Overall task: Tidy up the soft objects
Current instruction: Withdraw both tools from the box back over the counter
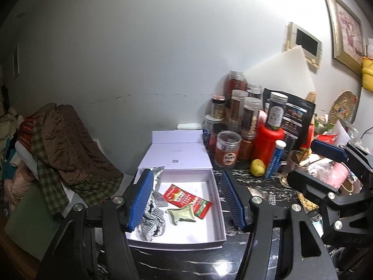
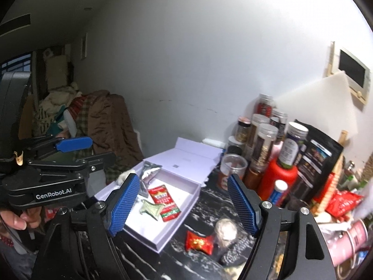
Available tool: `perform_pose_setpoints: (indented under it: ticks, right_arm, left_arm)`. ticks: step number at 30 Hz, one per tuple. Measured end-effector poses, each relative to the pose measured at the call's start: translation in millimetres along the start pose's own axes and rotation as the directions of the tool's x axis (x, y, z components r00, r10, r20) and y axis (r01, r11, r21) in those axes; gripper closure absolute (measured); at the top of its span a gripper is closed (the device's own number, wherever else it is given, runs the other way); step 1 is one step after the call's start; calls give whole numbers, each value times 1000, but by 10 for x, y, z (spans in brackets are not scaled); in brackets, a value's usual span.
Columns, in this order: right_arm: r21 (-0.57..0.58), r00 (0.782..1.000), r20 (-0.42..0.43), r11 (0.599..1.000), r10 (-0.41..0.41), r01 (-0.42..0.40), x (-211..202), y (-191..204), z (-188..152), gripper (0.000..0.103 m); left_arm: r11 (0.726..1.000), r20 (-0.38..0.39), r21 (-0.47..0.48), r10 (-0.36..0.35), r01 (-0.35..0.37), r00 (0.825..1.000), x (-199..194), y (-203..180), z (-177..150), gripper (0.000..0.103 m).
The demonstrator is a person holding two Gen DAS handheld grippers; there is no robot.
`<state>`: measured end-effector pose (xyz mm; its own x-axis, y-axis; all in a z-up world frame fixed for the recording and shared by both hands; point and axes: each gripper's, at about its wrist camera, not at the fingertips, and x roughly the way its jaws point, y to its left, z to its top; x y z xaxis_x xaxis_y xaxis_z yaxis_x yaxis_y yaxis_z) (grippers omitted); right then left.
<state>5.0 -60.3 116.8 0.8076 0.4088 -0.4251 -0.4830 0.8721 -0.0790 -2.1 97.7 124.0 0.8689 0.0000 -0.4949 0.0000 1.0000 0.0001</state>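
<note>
A shallow white box (image 1: 218, 200) lies open on the black marble table, its lid folded back. Inside are a red packet (image 1: 186, 200), a green-gold packet (image 1: 183, 214), a black-and-white checked soft piece (image 1: 152, 221) and a silver foil packet (image 1: 158, 175) leaning on the left wall. My left gripper (image 1: 186, 200) hovers above the box, open with nothing between its blue pads. My right gripper (image 2: 184, 205) is open and empty too, over the box's right edge (image 2: 177, 228). Below it on the table lie a red wrapped candy (image 2: 199, 241) and a fuzzy grey ball (image 2: 225, 231).
Jars (image 1: 250, 116), a red bottle (image 1: 268, 142), a blue tube (image 1: 274, 161), a lemon (image 1: 257, 167) and a black pouch (image 1: 296, 121) crowd the table right of the box. A pile of clothes (image 1: 67, 149) sits left. A pink cup (image 2: 356, 235) stands far right.
</note>
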Motion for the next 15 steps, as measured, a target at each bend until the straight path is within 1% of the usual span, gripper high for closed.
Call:
perform_pose_setpoints:
  ticks: [5, 7, 8, 10, 15]
  right_arm:
    - [32, 1000, -8, 999, -27, 27, -164, -57, -135, 24]
    - [47, 999, -13, 998, -39, 40, -217, -82, -191, 24]
    - [57, 999, -18, 997, -47, 48, -244, -103, -225, 24]
    - [71, 998, -27, 995, -62, 64, -290, -138, -281, 24]
    - [108, 993, -57, 988, -101, 107, -389, -241, -446, 24]
  left_arm:
    - [999, 3, 9, -51, 51, 999, -72, -110, -75, 43]
    - [996, 5, 14, -87, 87, 996, -80, -165, -112, 43]
    - [993, 10, 18, -119, 119, 993, -89, -197, -137, 43]
    - [987, 8, 29, -157, 157, 988, -94, -272, -180, 43]
    - [979, -9, 78, -186, 186, 983, -83, -483, -301, 43]
